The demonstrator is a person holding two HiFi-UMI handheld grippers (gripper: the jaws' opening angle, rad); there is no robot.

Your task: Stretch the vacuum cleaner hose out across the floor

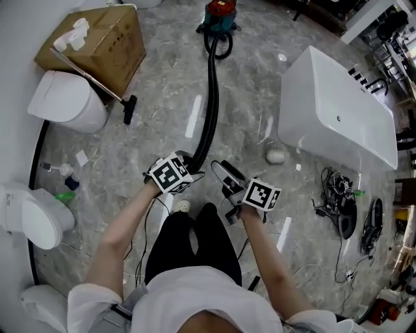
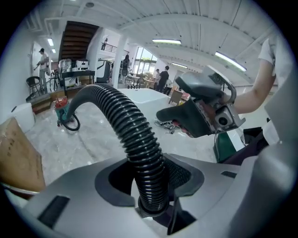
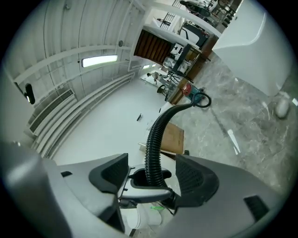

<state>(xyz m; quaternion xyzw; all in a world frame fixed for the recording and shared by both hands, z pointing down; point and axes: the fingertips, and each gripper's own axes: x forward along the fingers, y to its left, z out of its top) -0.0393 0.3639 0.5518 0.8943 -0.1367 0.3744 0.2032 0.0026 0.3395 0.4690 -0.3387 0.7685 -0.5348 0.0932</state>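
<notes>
The hose [image 1: 211, 110] is drawn almost straight across the floor [image 1: 162, 84] from the far vacuum cleaner [image 1: 218, 15], its near end clamped by the left gripper [image 1: 187, 162], the right gripper [image 1: 224, 175] held open and empty; little seems left.

- right gripper [image 3: 152, 173]: jaws wide apart, pads touching nothing
- left gripper [image 3: 148, 183] seen through the gap, just beyond, closed round the black ribbed hose [image 3: 153, 139]
- hose rises from that grip, arcs away to the far red-and-teal vacuum cleaner [image 3: 190, 91]
- cardboard box [image 3: 171, 137] behind the hose
- grey marble floor [image 3: 242, 125], white bathtub [image 3: 260, 51] on it
- ceiling light [image 3: 98, 60] lit; view heavily tilted
</notes>
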